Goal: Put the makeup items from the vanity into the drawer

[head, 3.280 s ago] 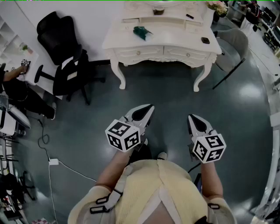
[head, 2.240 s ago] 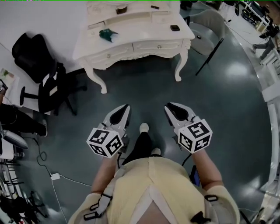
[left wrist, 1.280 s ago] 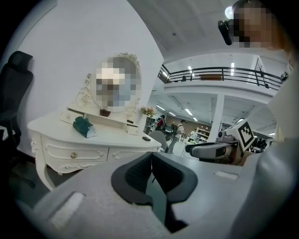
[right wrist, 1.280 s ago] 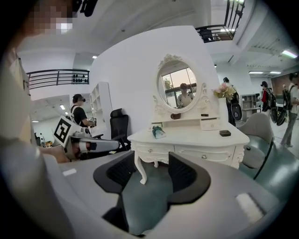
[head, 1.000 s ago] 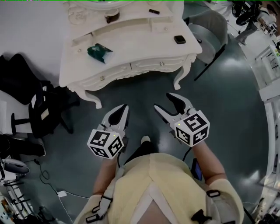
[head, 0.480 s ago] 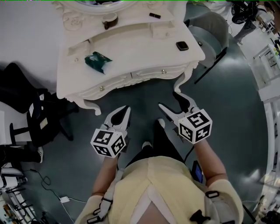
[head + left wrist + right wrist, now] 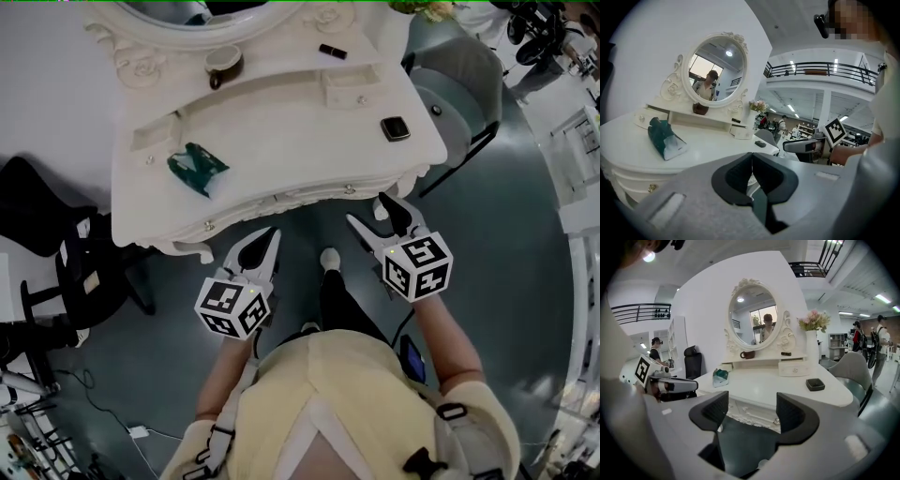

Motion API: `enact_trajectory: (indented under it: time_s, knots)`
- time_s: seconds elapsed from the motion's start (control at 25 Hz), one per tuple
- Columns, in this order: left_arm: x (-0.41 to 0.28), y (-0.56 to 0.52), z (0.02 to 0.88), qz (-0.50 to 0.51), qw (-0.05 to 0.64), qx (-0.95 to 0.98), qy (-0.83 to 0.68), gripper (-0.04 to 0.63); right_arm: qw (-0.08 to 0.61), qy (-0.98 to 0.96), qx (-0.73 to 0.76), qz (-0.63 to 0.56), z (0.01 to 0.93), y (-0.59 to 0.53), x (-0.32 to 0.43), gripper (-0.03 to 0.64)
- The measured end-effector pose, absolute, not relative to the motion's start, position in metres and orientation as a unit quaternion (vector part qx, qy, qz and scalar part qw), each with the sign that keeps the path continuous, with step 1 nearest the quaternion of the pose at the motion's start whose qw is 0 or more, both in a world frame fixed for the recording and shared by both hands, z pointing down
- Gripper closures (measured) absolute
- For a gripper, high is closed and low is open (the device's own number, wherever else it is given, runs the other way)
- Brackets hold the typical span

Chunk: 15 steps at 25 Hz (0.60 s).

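The white vanity [image 7: 291, 131] stands just ahead of both grippers. On its top lie a teal pouch [image 7: 195, 169] at the left and a black compact [image 7: 395, 128] at the right. A brown cup [image 7: 223, 64] and a small black lipstick [image 7: 332, 52] sit on the raised back shelf. The front drawers [image 7: 349, 189] are closed. My left gripper [image 7: 267, 239] is shut and empty, below the vanity's front edge. My right gripper [image 7: 372, 212] is open wide with nothing between its jaws, close to the right front drawer. In the right gripper view the pouch [image 7: 720, 377] and the compact [image 7: 815, 384] lie beyond the jaws.
A grey chair [image 7: 464, 80] stands right of the vanity, and a black office chair [image 7: 66, 272] is at the left. An oval mirror [image 7: 752, 315] and a vase of flowers [image 7: 813, 319] rise at the back. A small drawer box [image 7: 356, 89] sits on the shelf. The person's foot [image 7: 329, 258] is between the grippers.
The person has walked up to the vanity, which now fills the upper view. The right gripper's jaws have spread wider. The left gripper stays shut.
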<state>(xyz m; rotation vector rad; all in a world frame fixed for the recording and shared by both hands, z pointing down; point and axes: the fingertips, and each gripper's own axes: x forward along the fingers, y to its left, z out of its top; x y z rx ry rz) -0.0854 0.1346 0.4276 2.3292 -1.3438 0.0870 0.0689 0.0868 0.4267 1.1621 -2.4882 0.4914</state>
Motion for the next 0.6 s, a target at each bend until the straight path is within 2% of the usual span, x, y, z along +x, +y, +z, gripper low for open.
enact_trajectory:
  time_s: [0.6]
  knots:
    - [-0.031, -0.01, 0.44, 0.055, 0.232, 0.854, -0.463, 0.595, 0.201, -0.836, 0.472, 0.192, 0.457, -0.06, 0.14, 0.311]
